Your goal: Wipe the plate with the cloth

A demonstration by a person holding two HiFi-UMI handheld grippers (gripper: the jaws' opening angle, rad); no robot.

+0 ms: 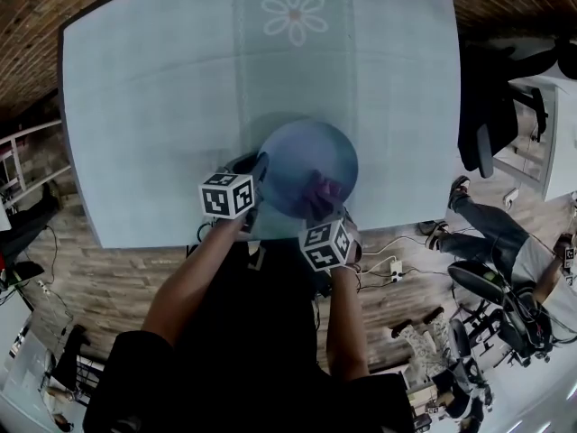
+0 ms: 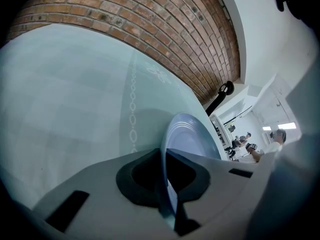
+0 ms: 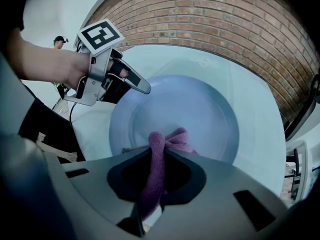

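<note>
- Both grippers are clenched: left gripper (image 2: 164,183) on the rim of the plate (image 2: 189,140), right gripper (image 3: 152,184) on the cloth (image 3: 172,138)
- cloth lies against the plate's inner face, just ahead

Wide open bench (image 1: 153,106) beyond the plate (image 1: 311,156) and to both sides of it, so there's room to pass. The near edge is crowded: the left claw (image 2: 167,184) is clamped on the plate's rim, and the right claw (image 3: 152,181) close beside it presses the cloth (image 3: 167,138) into the plate. A brick wall (image 2: 150,24) bounds the far side.
</note>
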